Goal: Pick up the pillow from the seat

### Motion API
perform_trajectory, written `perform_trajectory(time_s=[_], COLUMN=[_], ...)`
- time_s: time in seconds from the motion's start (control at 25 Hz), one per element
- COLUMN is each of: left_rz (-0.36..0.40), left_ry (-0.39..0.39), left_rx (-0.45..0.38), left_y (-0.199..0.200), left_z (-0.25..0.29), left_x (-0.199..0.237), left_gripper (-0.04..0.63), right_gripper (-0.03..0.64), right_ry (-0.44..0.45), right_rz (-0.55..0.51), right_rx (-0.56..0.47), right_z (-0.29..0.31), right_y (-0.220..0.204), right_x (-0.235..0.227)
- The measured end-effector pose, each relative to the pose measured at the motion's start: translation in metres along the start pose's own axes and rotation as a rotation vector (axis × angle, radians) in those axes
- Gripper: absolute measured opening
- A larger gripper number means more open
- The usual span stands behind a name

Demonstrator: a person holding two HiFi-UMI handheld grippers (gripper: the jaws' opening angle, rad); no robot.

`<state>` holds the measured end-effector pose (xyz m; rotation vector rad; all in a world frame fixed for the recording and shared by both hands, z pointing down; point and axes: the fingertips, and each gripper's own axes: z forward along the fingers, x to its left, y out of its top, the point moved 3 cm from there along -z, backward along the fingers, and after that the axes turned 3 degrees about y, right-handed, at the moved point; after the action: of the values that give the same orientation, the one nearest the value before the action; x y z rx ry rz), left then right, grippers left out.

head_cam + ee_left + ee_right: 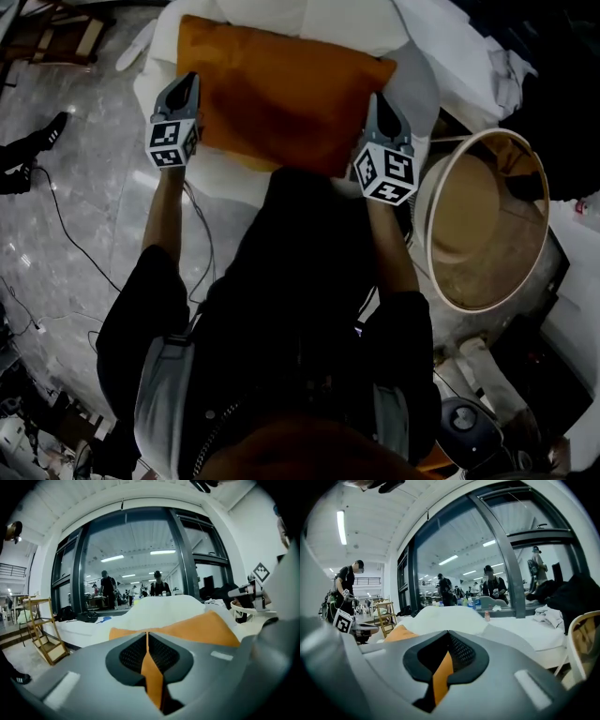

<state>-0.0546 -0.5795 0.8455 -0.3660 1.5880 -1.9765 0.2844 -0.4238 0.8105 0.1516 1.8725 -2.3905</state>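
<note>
So the orange pillow is lying across the white seat, and both grippers already have hold of it. The left gripper is at the pillow's left edge, and in the left gripper view there's a fold of orange fabric squeezed between its nearly closed jaws. The right gripper is at the pillow's right-hand near corner, and it's the same deal there: jaws almost together with a strip of orange pinched between them. Both are biting the cover rather than wrapping around the whole cushion.

As for progress, I'd say reaching and grabbing are done on both sides, and what's left is the actual lift. From the head view the pillow looks flat against the seat with white showing all round it, and I honestly can't tell whether it has come off the surface at all. My guess is not yet, or barely.

Just right of the pillow, past the right gripper, there's a big round tub with a pale rim, well clear of it.
</note>
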Motion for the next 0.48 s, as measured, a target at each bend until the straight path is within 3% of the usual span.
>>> perform_trajectory(time_s=[0.16, 0.28, 0.48], left_rz=[-0.064, -0.039, -0.061], left_ry=[-0.069, -0.065, -0.097], left_rx=[-0.014, -0.016, -0.007], left_y=[-0.029, -0.046, -0.068], left_z=[0.005, 0.009, 0.019], left_x=[0.015, 0.035, 0.059], left_gripper=[0.096, 0.117, 0.224], right_gripper=[0.003, 0.003, 0.005], right_ry=[-0.018, -0.016, -0.027], right_rz=[-0.065, -0.100, -0.164], right_rx=[-0.014, -0.006, 0.001], right_z=[0.016, 0.019, 0.019], right_y=[-0.020, -0.035, -0.054], right_x=[0.003, 0.006, 0.008])
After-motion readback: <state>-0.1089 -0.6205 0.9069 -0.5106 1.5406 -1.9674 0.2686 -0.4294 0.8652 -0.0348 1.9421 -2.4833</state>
